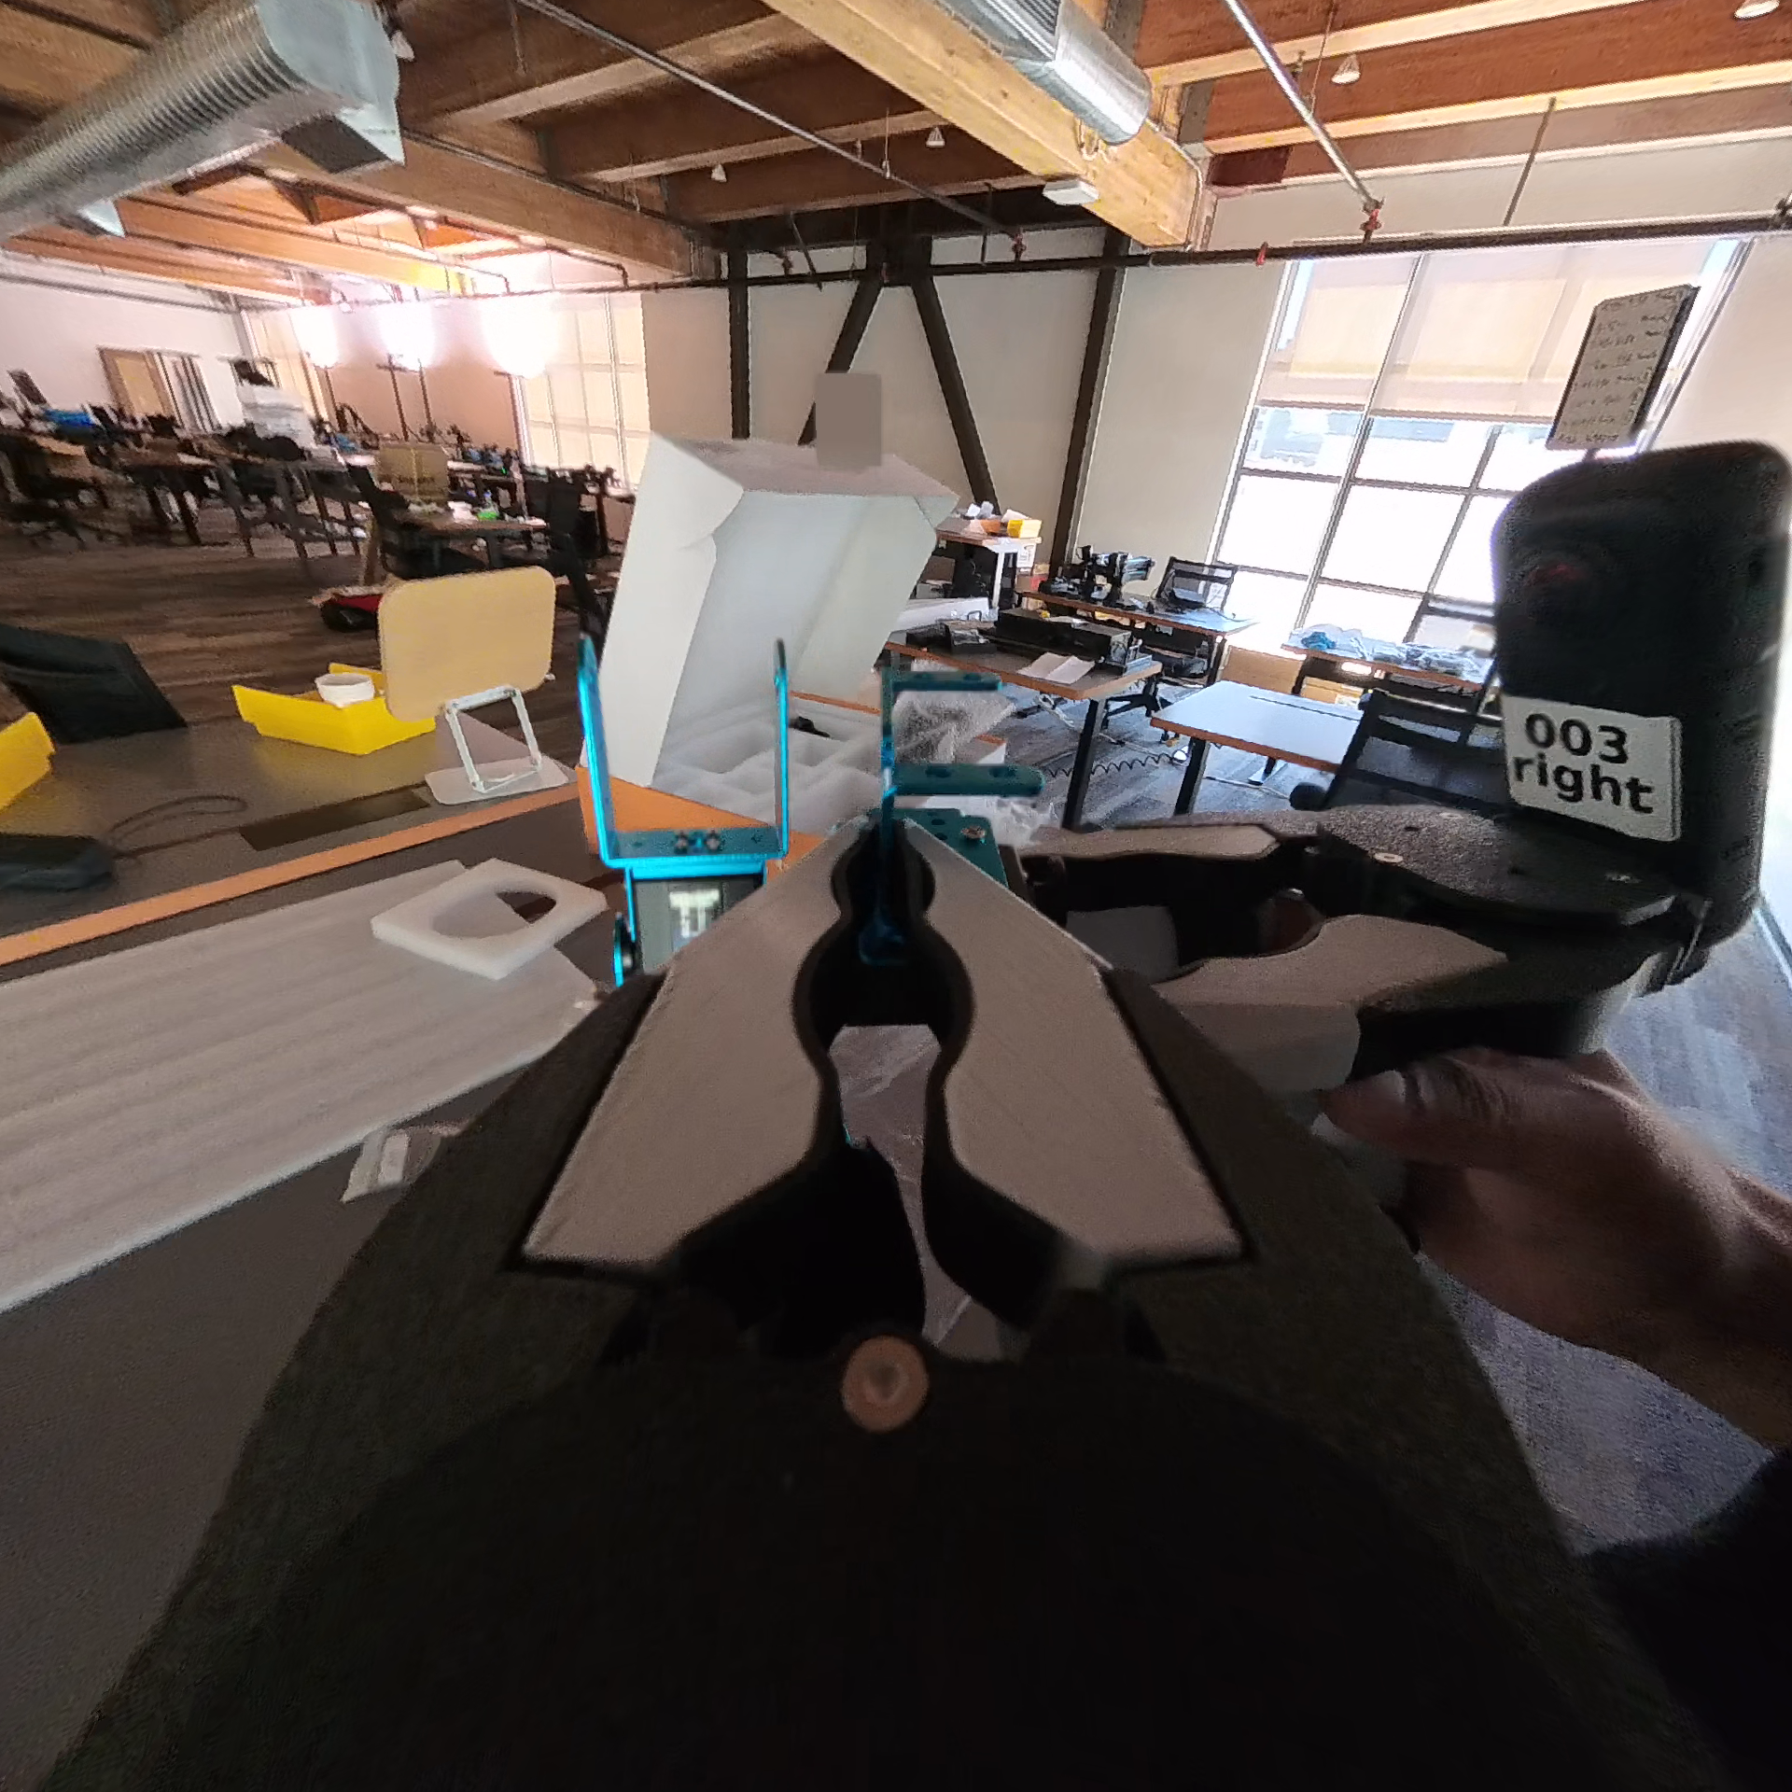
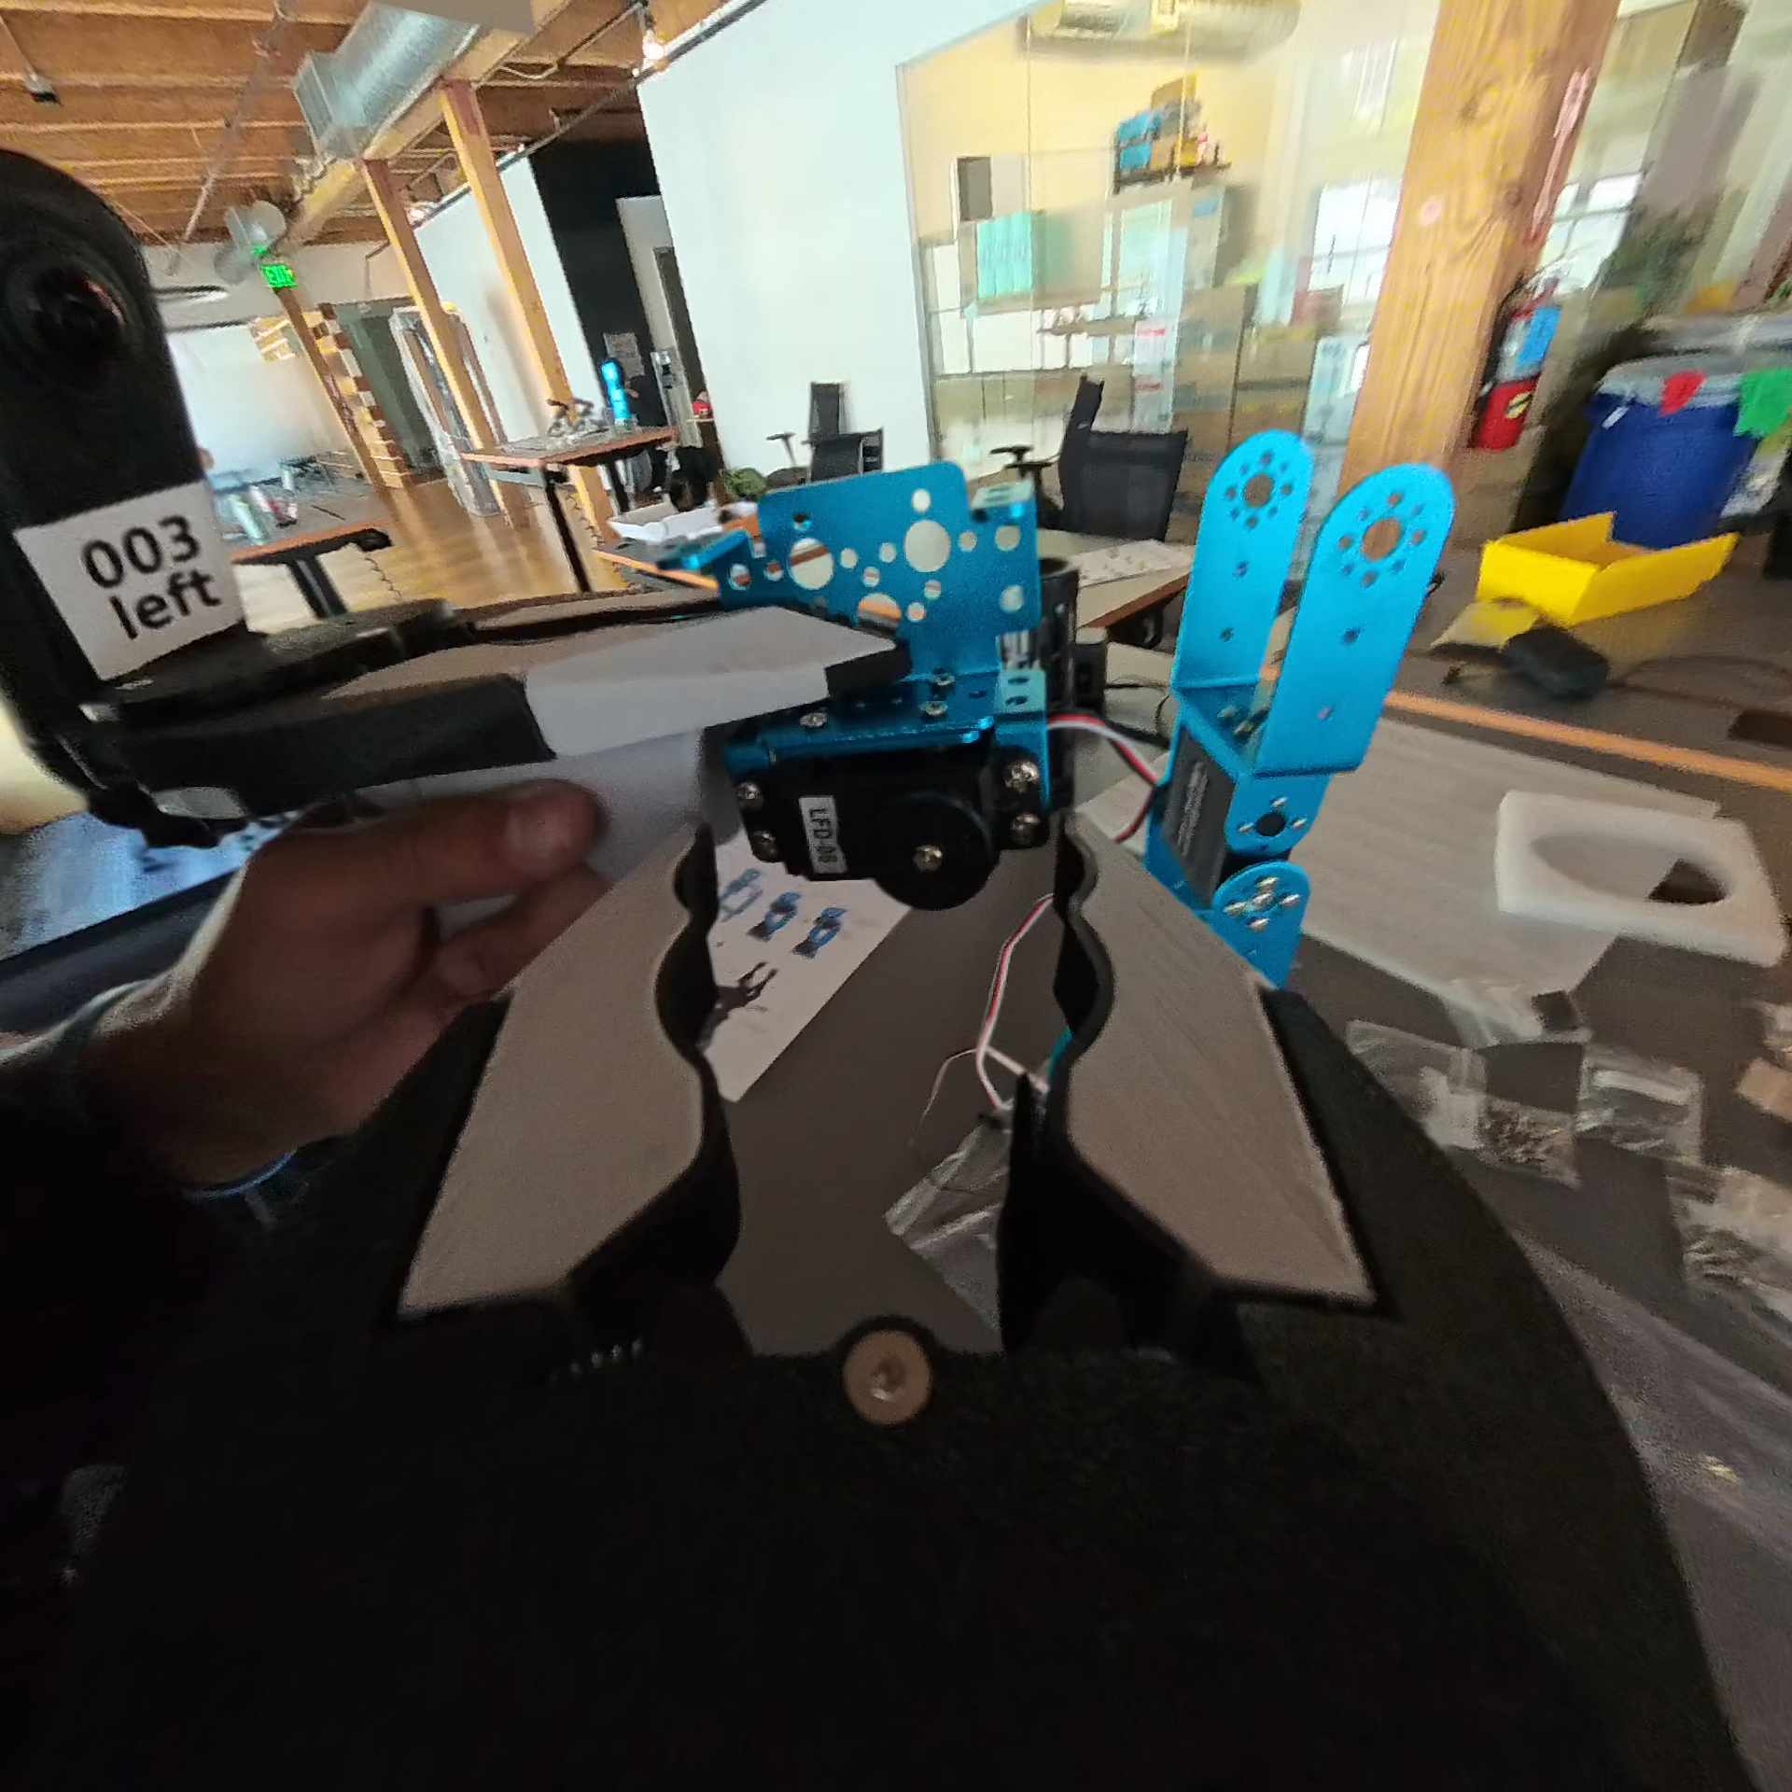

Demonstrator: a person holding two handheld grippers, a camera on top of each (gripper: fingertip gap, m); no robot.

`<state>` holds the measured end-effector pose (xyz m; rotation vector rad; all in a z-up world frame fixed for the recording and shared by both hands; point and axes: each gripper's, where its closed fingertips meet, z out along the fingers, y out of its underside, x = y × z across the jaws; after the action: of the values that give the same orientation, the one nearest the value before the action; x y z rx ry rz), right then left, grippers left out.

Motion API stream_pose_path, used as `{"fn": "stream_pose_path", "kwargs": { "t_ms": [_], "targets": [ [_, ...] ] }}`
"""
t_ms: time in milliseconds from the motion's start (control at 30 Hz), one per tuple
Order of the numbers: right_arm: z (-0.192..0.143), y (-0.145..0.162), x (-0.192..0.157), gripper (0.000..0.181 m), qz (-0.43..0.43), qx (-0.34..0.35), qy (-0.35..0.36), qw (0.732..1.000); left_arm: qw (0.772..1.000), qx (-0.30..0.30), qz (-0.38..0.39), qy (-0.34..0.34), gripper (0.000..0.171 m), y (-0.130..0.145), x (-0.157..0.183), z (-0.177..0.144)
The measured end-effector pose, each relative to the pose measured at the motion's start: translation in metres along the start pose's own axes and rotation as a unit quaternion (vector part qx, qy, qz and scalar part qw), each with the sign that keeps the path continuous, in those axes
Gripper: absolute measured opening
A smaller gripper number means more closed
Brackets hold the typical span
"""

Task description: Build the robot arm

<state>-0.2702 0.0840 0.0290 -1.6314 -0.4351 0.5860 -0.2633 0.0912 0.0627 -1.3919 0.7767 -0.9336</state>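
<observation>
My left gripper [image 1: 882, 836] is shut on a thin blue perforated bracket plate [image 1: 880, 902], seen edge-on between its pads. In the right wrist view the left gripper [image 2: 868, 669] comes in from the left and holds that plate [image 2: 878, 567], which is screwed to a black servo [image 2: 887, 819]. My right gripper [image 2: 882, 844] is open, with the servo hanging between its fingertips; I cannot tell if they touch it. It also shows in the left wrist view [image 1: 1086, 912]. A second servo with a blue U-bracket [image 2: 1270, 698] stands just right of it, and wires [image 2: 1008, 979] hang down.
An open white box [image 1: 776, 601] with foam stands behind. A white foam piece [image 2: 1639, 873] lies on the table, with bags of small parts [image 2: 1552, 1096] and a printed sheet [image 2: 795, 979]. Yellow bins [image 1: 330, 718] and a wooden board on a stand [image 1: 465, 640] sit at the left. My left and right fingertips are right by each other.
</observation>
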Motion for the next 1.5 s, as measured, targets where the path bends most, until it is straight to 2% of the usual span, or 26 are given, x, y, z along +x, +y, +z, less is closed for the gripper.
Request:
{"fn": "stream_pose_path", "kwargs": {
  "t_ms": [100, 233, 367, 467, 667, 700, 767, 833, 933, 1000, 1100, 1133, 1167, 1233, 1300, 1367, 1433, 1500],
  "targets": [
    [-0.007, -0.011, 0.006, 0.064, -0.035, 0.010, 0.012, 0.999, 0.999, 0.008, 0.033, -0.001, 0.000, -0.007, 0.010, 0.006],
    [-0.009, -0.020, 0.017, 0.067, -0.105, -0.010, 0.045, 0.993, 0.994, 0.011, 0.096, -0.046, 0.000, -0.018, 0.022, 0.016],
    [-0.009, -0.031, 0.021, 0.065, -0.109, -0.018, 0.018, 0.994, 0.990, 0.008, 0.118, -0.082, 0.001, -0.029, 0.023, 0.023],
    [-0.010, -0.039, 0.023, 0.065, -0.112, -0.010, -0.004, 0.994, 0.992, -0.004, 0.112, -0.052, 0.003, -0.036, 0.026, 0.026],
    [-0.007, -0.060, 0.026, 0.065, 0.007, 0.025, -0.097, 0.995, 0.998, 0.014, 0.020, 0.059, 0.029, -0.053, 0.017, 0.012],
    [-0.006, -0.066, 0.025, 0.065, 0.027, 0.037, -0.112, 0.993, 0.997, 0.020, -0.001, 0.068, 0.023, -0.058, 0.010, 0.007],
    [-0.001, -0.080, 0.026, 0.064, 0.058, 0.051, -0.136, 0.988, 0.995, 0.034, -0.016, 0.091, 0.022, -0.066, -0.004, 0.000],
    [0.009, -0.098, 0.030, 0.065, 0.053, 0.058, -0.149, 0.986, 0.995, 0.035, -0.016, 0.094, 0.023, -0.074, -0.024, -0.005],
    [0.030, -0.129, 0.023, 0.064, 0.016, 0.034, -0.196, 0.980, 0.996, 0.008, 0.037, 0.080, 0.028, -0.074, -0.056, 0.002],
    [0.043, -0.150, 0.011, 0.065, -0.001, 0.016, -0.238, 0.971, 0.994, -0.006, 0.069, 0.087, 0.035, -0.076, -0.067, 0.012],
    [0.059, -0.172, -0.008, 0.065, -0.013, -0.006, -0.291, 0.957, 0.988, -0.020, 0.131, 0.076, 0.036, -0.077, -0.080, 0.036],
    [0.063, -0.175, -0.009, 0.065, -0.023, -0.013, -0.295, 0.955, 0.985, -0.024, 0.163, 0.059, 0.029, -0.077, -0.089, 0.043],
    [0.068, -0.178, -0.004, 0.065, -0.036, -0.016, -0.285, 0.958, 0.980, -0.023, 0.195, 0.026, 0.012, -0.081, -0.106, 0.048],
    [0.072, -0.179, 0.015, 0.065, -0.047, -0.021, -0.253, 0.966, 0.975, -0.017, 0.221, 0.003, 0.002, -0.089, -0.135, 0.057],
    [0.070, -0.173, 0.036, 0.065, -0.054, -0.024, -0.223, 0.973, 0.977, -0.040, 0.203, 0.046, 0.001, -0.082, -0.149, 0.077],
    [0.067, -0.154, 0.062, 0.065, -0.072, -0.045, -0.164, 0.983, 0.975, -0.058, 0.196, 0.091, 0.001, -0.071, -0.153, 0.107],
    [0.061, -0.133, 0.075, 0.064, -0.053, -0.059, -0.144, 0.986, 0.967, -0.076, 0.168, 0.173, 0.002, -0.053, -0.133, 0.134],
    [0.056, -0.113, 0.083, 0.065, -0.026, -0.071, -0.132, 0.988, 0.950, -0.114, 0.119, 0.266, 0.015, -0.031, -0.107, 0.143]
  ]
}}
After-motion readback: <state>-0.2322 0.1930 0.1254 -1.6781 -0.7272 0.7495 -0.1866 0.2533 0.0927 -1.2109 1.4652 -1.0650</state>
